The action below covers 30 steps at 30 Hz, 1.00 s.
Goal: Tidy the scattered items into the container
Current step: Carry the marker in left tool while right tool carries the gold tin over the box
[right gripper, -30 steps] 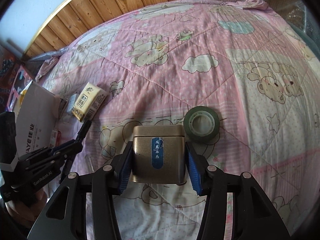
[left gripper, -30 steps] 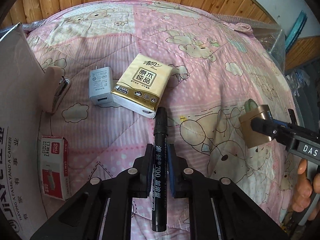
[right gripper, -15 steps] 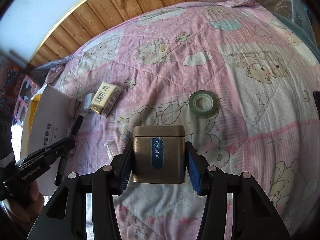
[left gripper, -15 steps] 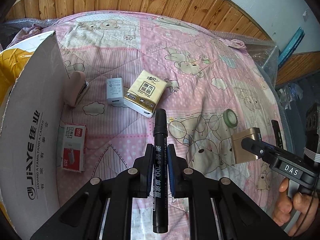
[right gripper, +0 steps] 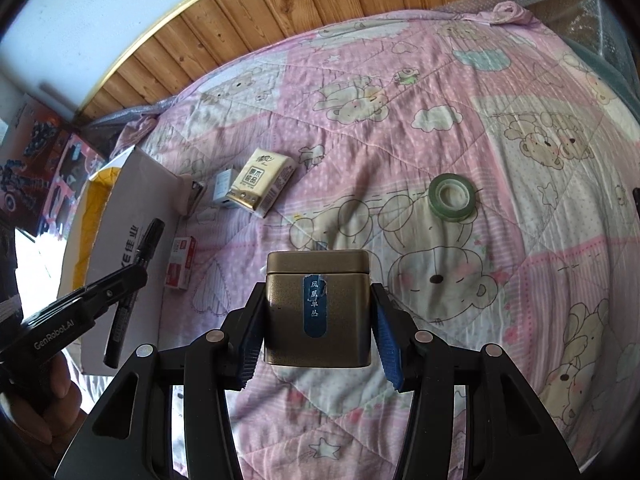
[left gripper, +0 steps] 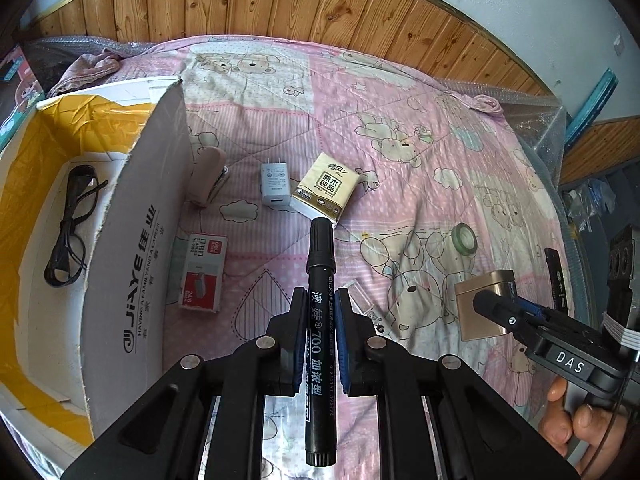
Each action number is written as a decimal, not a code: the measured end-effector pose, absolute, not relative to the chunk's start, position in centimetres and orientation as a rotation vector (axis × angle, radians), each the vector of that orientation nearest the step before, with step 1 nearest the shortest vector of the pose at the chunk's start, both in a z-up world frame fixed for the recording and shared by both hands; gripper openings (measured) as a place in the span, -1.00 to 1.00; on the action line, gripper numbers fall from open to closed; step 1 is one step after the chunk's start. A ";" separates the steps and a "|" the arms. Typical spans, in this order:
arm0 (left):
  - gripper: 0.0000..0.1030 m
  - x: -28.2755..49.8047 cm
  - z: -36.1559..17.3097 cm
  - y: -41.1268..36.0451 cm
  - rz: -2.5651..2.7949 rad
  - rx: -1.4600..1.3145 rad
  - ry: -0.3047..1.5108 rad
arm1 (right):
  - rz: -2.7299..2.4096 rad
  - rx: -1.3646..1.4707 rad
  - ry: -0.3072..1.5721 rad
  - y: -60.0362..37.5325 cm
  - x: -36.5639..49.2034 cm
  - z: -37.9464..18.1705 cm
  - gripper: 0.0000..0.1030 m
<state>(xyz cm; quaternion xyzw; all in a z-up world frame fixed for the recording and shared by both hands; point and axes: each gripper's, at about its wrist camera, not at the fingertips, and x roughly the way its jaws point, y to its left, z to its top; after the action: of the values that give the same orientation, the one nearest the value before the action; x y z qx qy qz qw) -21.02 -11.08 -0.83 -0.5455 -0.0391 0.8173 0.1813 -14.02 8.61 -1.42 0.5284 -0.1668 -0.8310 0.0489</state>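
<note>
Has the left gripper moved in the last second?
Yes. The left gripper, shut on the marker, has pulled up and back from the tissue pack, toward the box.

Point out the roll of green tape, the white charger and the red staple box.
roll of green tape (right gripper: 453, 196), right wrist view, on its front rim.
white charger (left gripper: 274, 183), left wrist view, on its top face.
red staple box (left gripper: 202, 273), left wrist view, on its lid.

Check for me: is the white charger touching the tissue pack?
Apart. The left wrist view shows a strip of pink quilt between the white charger and the tissue pack.
</note>
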 end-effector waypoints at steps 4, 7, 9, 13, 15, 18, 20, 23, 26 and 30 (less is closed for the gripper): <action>-0.73 -20.6 0.4 -12.2 2.340 -1.534 -0.125 | -2.523 1.595 -0.498 7.6 -13.8 -0.7 0.00; -0.73 -20.3 1.2 -12.9 2.362 -1.526 -0.136 | -2.520 1.584 -0.473 6.7 -13.6 -0.1 0.00; -0.73 -20.2 1.7 -13.4 2.373 -1.518 -0.151 | -2.517 1.576 -0.454 6.1 -13.5 0.3 0.00; -0.73 -19.9 2.6 -14.3 2.393 -1.504 -0.174 | -2.511 1.558 -0.423 4.9 -13.2 1.0 0.00; -0.73 -19.9 2.8 -14.7 2.401 -1.499 -0.186 | -2.499 1.551 -0.416 4.3 -13.2 1.2 0.00; -0.73 -19.7 3.1 -15.4 2.410 -1.494 -0.203 | -2.488 1.540 -0.397 3.3 -13.2 1.6 0.00; -0.73 -19.7 3.2 -15.8 2.414 -1.496 -0.217 | -2.474 1.535 -0.392 2.6 -13.3 1.8 0.00; -0.73 -19.6 3.4 -16.4 2.418 -1.498 -0.233 | -2.457 1.525 -0.382 1.7 -13.4 2.2 0.00; -0.73 -19.4 3.7 -17.1 2.424 -1.496 -0.255 | -2.444 1.509 -0.362 0.7 -13.5 2.8 0.00; -0.73 -19.4 4.1 -18.1 2.434 -1.489 -0.281 | -2.426 1.489 -0.337 -0.7 -13.8 3.5 0.01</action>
<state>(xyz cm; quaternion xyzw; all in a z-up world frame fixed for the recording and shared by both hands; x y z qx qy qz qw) -19.43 -18.06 4.09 -0.5145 -0.0972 0.8409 0.1366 -13.81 -0.70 3.52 0.5146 -0.1164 -0.8384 0.1371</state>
